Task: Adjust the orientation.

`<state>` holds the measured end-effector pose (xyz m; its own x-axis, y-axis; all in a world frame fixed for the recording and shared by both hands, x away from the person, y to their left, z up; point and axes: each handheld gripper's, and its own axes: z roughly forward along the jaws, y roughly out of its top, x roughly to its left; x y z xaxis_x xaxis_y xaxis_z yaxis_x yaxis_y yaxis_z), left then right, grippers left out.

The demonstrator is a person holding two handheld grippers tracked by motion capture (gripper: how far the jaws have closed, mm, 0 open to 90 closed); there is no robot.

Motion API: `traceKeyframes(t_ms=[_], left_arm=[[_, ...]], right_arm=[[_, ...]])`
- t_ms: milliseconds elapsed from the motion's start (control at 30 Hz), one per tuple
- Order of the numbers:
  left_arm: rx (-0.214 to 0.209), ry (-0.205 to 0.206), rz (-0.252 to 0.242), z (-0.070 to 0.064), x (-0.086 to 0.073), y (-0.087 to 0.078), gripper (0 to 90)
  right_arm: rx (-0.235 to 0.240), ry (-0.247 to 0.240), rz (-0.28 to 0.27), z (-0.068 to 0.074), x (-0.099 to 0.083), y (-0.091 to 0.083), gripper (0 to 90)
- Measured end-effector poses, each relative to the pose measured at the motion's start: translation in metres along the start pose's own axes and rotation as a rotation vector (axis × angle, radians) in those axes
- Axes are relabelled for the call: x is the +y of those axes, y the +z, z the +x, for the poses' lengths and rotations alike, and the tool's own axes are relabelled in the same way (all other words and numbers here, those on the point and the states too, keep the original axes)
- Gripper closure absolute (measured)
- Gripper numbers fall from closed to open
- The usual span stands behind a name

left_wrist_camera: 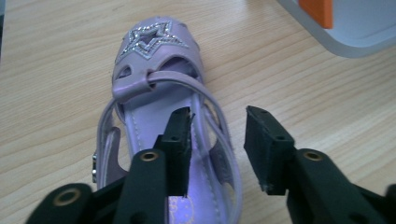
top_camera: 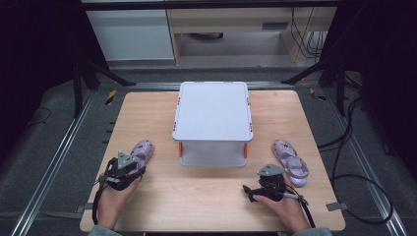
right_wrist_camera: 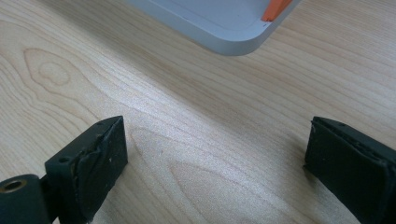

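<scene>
A lilac sandal with a glittery star on its toe lies at the table's left front, also seen from above. My left gripper stands open at its heel end. One jaw is inside the shoe and the other outside, with the thin side straps in the gap between them. From above, the left gripper sits right behind the sandal. The matching sandal lies at the right front. My right gripper is wide open over bare wood, left of that sandal, holding nothing.
A white lidded box with orange clips stands at the table's middle; its corner shows ahead of the right gripper. Light wooden tabletop lies between the hands. Black stands and cables surround the table.
</scene>
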<state>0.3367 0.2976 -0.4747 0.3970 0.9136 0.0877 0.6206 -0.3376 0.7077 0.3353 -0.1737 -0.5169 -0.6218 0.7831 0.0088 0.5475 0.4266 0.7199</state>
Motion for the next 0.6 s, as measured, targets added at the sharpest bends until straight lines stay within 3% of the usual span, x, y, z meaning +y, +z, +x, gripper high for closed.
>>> traceKeyframes(t_ms=[133,167,333,533,600], left_arm=[[-0.039,-0.028,-0.011,0.006,-0.001,0.002,78.1],[-0.048,-0.050,-0.031,0.009,0.000,0.000,78.1],[-0.026,-0.064,-0.080,0.011,0.002,-0.013,84.6],[-0.064,-0.032,-0.123,-0.002,0.004,-0.026,85.0],[-0.106,-0.019,-0.143,-0.013,0.006,-0.033,85.0]], right_arm=[[0.000,0.000,0.000,0.000,0.000,0.000,5.7],[0.000,0.000,0.000,0.000,0.000,0.000,5.7],[0.001,-0.001,0.000,0.000,0.000,0.000,5.7],[0.001,-0.001,0.000,0.000,0.000,0.000,5.7],[0.001,-0.001,0.000,0.000,0.000,0.000,5.7]])
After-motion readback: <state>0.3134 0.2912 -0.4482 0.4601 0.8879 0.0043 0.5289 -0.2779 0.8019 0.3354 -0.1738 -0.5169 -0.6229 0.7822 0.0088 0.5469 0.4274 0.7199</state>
